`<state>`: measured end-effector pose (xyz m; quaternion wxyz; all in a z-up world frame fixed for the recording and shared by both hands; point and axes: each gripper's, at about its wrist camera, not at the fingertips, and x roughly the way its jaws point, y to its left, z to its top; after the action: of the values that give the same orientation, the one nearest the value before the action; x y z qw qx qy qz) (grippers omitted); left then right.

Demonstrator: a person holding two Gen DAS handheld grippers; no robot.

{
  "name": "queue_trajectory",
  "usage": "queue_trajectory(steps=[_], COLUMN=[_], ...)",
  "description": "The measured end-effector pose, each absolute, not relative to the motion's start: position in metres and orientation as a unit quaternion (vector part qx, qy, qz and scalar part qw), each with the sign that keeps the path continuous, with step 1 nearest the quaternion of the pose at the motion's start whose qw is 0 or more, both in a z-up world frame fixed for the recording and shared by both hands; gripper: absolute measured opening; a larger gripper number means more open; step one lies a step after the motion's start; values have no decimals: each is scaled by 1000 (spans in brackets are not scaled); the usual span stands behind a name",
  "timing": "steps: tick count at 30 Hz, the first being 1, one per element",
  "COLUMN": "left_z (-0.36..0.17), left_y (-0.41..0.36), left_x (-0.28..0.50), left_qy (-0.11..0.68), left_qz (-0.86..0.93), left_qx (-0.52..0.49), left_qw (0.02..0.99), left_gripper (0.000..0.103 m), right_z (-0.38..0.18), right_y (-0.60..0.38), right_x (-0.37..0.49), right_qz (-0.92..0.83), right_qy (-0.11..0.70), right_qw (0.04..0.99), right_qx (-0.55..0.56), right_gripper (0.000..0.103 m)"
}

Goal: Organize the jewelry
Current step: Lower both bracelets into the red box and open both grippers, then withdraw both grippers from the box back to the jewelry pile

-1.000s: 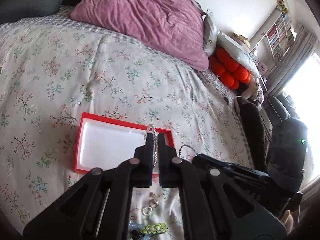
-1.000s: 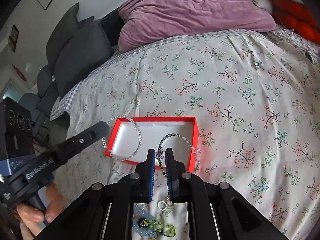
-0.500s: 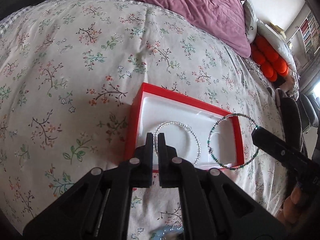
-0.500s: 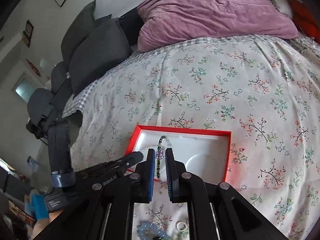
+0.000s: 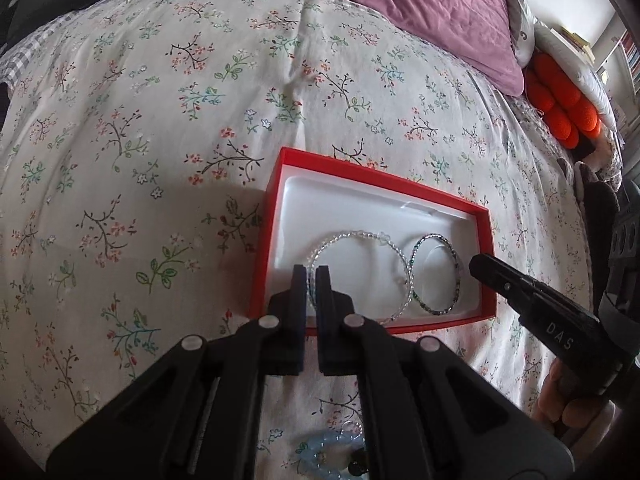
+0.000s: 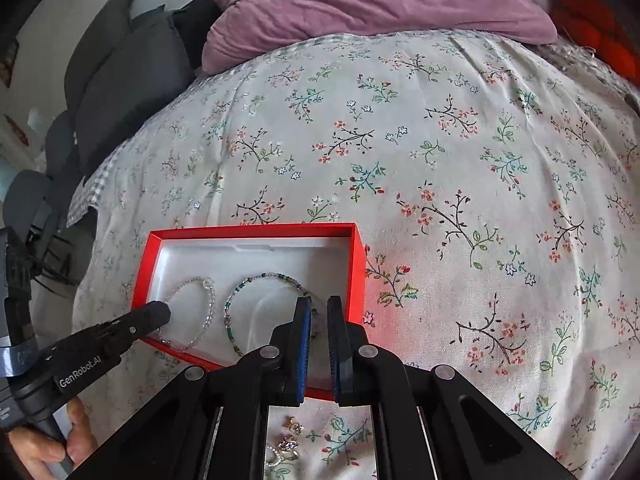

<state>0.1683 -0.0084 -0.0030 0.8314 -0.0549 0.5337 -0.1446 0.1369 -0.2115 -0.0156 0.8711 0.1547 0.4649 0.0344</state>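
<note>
A red box [image 5: 280, 184] with a white lining lies on the flowered bedspread; it also shows in the right wrist view [image 6: 248, 230]. A clear bead bracelet [image 5: 360, 238] and a green bead bracelet [image 5: 456, 264] lie flat in it, side by side. My left gripper [image 5: 311, 280] is still nearly shut around the clear bracelet's near edge. My right gripper [image 6: 318, 312] stands slightly open over the box's right end, beside the green bracelet [image 6: 256, 278]. The clear bracelet [image 6: 208, 304] lies to its left.
Loose rings and earrings [image 6: 288, 440] and a pale blue piece [image 5: 324, 450] lie on the bedspread in front of the box. A purple pillow [image 6: 360, 4], grey cushions [image 6: 120, 80] and orange balls [image 5: 560, 108] are at the back.
Both bracelets came down from hanging in the air to lying flat in the box. My right gripper opened and let go of the green bracelet.
</note>
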Motion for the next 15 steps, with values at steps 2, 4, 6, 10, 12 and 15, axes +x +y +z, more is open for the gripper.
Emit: queue_trajectory(steps=[2,4,6,10,12,15], left_z=[-3,-1,3,14,20,27], left_y=[-10,-12,-12,-14,-15,-13], left_x=[166,163,161,155,150,143], left_qy=[530,521,511,499,491,485], left_qz=[-142,-141,-138,-150,-151,-148], left_qx=[-46,-37,-31,-27,-19,-18], left_qw=[835,841,848,853,858,862], left_gripper=[5,5,5,12,28,46], right_z=[-14,-13,-11,-6,0,13], right_y=[-212,-209,-206,-201,-200,-202], right_x=[136,134,134,129,123,110], right_qz=[33,34,38,63,77,66], right_qy=[464,462,464,470,465,452], right_qw=[873,875,874,871,873,882], right_qx=[149,140,136,128,128,116], right_gripper=[7,11,15,32,44,57])
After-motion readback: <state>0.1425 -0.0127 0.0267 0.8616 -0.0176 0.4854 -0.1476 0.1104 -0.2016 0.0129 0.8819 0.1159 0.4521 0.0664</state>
